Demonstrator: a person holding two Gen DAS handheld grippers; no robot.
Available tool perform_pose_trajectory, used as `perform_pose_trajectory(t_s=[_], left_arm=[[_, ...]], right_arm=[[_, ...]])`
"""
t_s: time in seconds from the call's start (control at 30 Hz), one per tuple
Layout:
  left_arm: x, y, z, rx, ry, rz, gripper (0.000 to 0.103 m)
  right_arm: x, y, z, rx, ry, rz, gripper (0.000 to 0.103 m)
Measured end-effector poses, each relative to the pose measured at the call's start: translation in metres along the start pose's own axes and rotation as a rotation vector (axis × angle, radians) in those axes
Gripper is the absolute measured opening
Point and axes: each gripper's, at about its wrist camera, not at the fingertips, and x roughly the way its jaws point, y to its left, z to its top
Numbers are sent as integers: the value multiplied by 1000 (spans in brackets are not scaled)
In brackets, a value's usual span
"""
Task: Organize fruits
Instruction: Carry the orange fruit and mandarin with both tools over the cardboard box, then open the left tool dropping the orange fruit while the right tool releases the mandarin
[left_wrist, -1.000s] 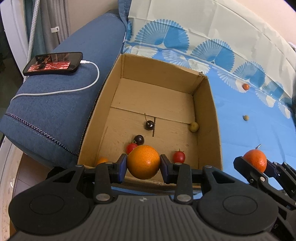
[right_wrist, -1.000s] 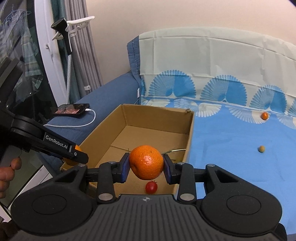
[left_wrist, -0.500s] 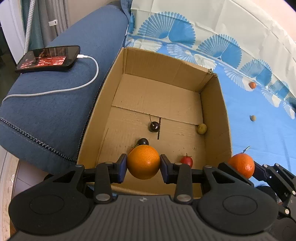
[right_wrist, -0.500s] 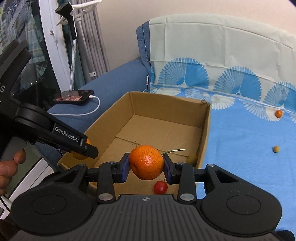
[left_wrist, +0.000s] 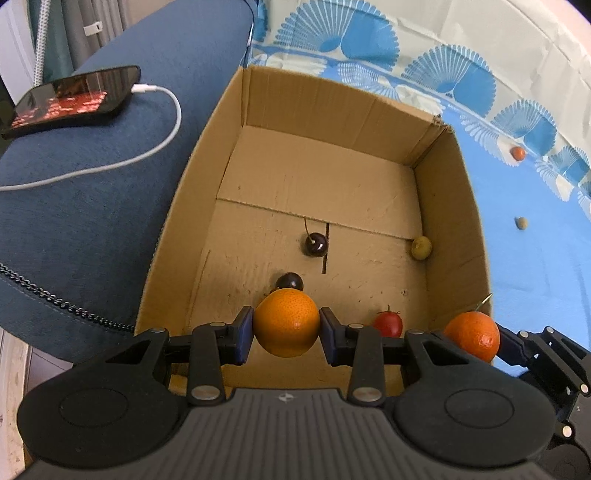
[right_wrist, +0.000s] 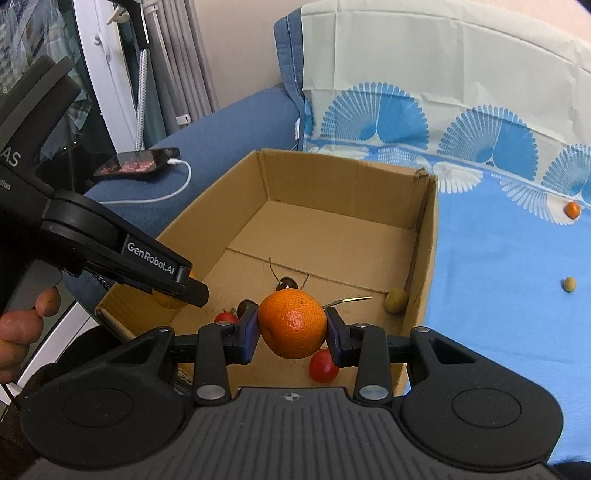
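Note:
My left gripper (left_wrist: 286, 328) is shut on an orange (left_wrist: 286, 322) above the near edge of the open cardboard box (left_wrist: 454, 206). My right gripper (right_wrist: 291, 328) is shut on a stemmed tangerine (right_wrist: 291, 323) over the box's near right corner; that tangerine also shows in the left wrist view (left_wrist: 472, 335). In the box lie two dark cherries (left_wrist: 316, 244), a cherry tomato (left_wrist: 388, 323) and a green olive (left_wrist: 422, 247). A second red tomato (right_wrist: 226, 316) shows in the right wrist view. The left gripper's fingers (right_wrist: 162, 275) show there too.
On the blue fan-print cloth (right_wrist: 498, 258) lie a small orange fruit (right_wrist: 573, 209) and an olive (right_wrist: 569, 284). A phone (left_wrist: 74, 96) with a white cable rests on the blue sofa arm (left_wrist: 92, 206) left of the box.
Both grippers have moved forward and lower over the box with their fruit held. The right gripper has shifted left, from beside the box to over its right corner.

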Motion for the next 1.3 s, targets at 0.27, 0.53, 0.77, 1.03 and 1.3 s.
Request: perform_pose_trajectory(t_s=[0.27,0.53,0.77,1.03,1.3], left_arm=[[17,-3,4,18,22,4,42],[30,-5,7,34,35,9,42],[49,-11,11,66,52,26,42],[73,-11,5,88,96,51,42],[77,-15,6,117,83,37,65]], right_arm=[[17,-3,0,3,33,0,38],[27,-4,-1,-6,47,-8,38],[37,-6,-2,-16,64,-20,39],[46,-5,-8,-34,94,-19,39],[54,-4,-10,-47,115,-34,39]])
